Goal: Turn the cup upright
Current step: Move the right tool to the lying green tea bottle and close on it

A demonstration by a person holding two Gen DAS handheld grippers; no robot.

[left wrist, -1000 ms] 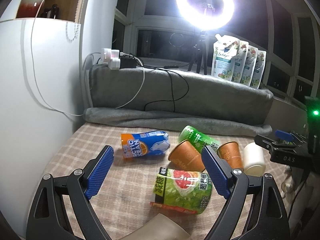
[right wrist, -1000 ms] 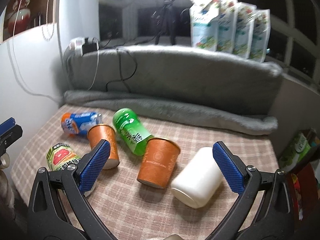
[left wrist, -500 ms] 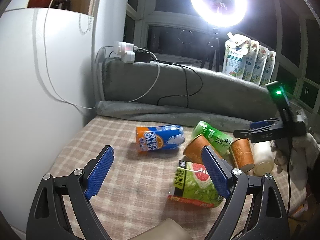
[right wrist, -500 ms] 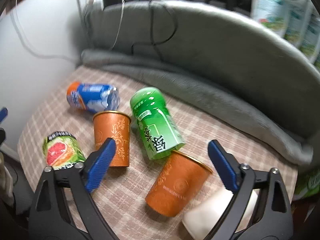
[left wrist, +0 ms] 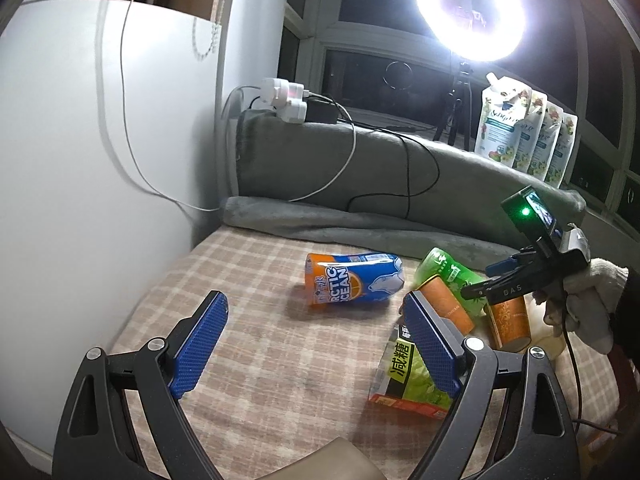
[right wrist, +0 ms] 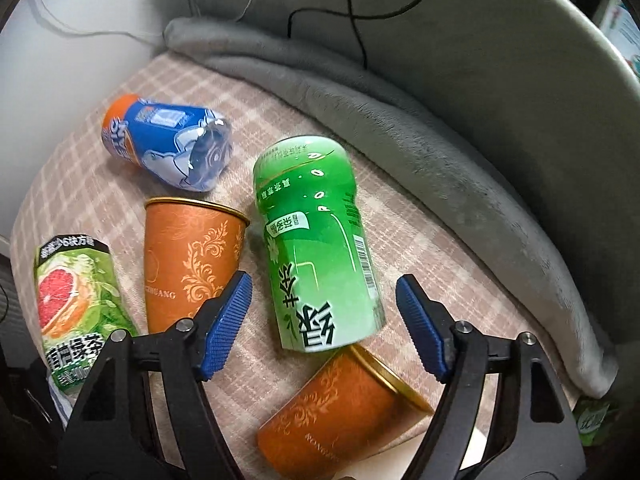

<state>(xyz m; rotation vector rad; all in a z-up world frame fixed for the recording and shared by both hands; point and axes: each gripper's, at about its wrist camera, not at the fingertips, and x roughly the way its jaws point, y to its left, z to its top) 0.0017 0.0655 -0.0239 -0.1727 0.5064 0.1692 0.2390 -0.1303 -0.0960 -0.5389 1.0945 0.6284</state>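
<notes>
Several cups lie on their sides on a plaid cloth [right wrist: 92, 184]. A green cup [right wrist: 316, 244] lies between the tips of my open right gripper [right wrist: 324, 324], which hovers just above its base end. Two orange cups with gold rims lie beside it, one on the left [right wrist: 188, 268] and one below [right wrist: 340, 408]. A blue and orange cup [right wrist: 168, 148] and a grapefruit-print cup [right wrist: 76, 304] lie further left. My left gripper [left wrist: 316, 344] is open and empty above the cloth, near the blue cup [left wrist: 352, 284]. The right gripper [left wrist: 516, 280] also shows in the left wrist view.
A grey blanket [right wrist: 440, 128] rolls along the back and right edges of the cloth. A white wall [left wrist: 80, 160] stands at the left. A ring light [left wrist: 470, 8], cables, a power strip [left wrist: 288, 100] and pouches [left wrist: 524, 128] sit behind the blanket.
My right gripper has moved forward and down over the cups, so the green cup now lies between its tips. My left gripper has swung left, away from the cluster.
</notes>
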